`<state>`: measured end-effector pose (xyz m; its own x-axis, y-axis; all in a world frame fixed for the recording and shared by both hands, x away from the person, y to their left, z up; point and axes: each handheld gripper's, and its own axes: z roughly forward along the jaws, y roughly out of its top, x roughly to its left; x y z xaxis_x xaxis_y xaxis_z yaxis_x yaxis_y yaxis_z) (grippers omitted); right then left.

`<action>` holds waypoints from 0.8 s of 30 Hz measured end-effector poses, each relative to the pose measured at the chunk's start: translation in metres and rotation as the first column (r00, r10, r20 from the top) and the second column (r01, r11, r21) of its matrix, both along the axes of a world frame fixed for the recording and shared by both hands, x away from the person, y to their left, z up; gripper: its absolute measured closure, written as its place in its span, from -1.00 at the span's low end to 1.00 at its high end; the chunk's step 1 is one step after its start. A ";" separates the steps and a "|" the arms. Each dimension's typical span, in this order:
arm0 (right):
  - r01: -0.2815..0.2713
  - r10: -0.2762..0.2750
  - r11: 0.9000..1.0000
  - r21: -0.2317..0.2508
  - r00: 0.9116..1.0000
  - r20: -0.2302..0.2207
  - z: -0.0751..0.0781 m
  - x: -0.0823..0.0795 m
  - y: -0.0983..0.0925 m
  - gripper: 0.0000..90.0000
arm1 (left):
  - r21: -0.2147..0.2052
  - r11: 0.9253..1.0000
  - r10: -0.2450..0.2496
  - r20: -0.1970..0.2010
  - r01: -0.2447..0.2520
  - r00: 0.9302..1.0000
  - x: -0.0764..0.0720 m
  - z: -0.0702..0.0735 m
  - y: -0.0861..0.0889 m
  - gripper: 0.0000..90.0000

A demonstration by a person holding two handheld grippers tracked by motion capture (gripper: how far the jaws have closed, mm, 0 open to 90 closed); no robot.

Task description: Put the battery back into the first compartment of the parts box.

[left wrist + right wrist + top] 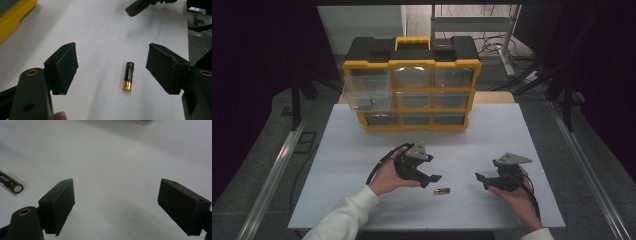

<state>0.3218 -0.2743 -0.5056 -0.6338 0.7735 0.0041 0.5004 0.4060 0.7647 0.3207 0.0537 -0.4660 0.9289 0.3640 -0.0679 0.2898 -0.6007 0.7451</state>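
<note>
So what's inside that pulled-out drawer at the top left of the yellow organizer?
The open drawer holds a few small items near its front edge, too small to identify. The other drawers are closed, their contents unclear.

A single small battery (442, 191) lies flat on its side on the white bench (362, 150), near the person's edge and well forward of the yellow-and-black drawer cabinet (412, 82). In the high view it lies roughly crosswise, its long axis running left to right. Seen from the left gripper view, the battery (128, 76) is a slim cylinder with a black body and a copper-gold band at one end; there is printing on the black part, too small to read. The right gripper view catches the battery (11, 184) at the frame's left edge, showing what looks like a flat round end cap ringed in red-brown. Nothing touches it.
</note>
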 end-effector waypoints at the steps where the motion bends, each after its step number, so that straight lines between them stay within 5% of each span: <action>1: 0.000 0.000 1.000 -0.001 1.000 0.000 0.000 0.000 0.000 -0.68 | 0.008 1.000 -0.005 0.001 0.005 1.000 0.000 0.000 -0.001 -0.43; 15: 0.002 -0.002 1.000 0.009 1.000 0.002 0.001 0.000 -0.001 -0.69 | 0.057 0.997 -0.052 -0.034 0.054 0.998 -0.001 -0.014 -0.019 -0.44; 24: 0.001 -0.001 1.000 0.007 1.000 0.003 0.001 0.000 -0.001 -0.69 | 0.135 0.985 -0.097 -0.061 0.105 0.993 -0.001 -0.027 -0.033 -0.39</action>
<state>0.3221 -0.2751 -0.5050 -0.6333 0.7739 0.0080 0.4987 0.4001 0.7689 0.3196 0.0206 -0.4933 0.9578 0.2777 -0.0748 0.2599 -0.7247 0.6382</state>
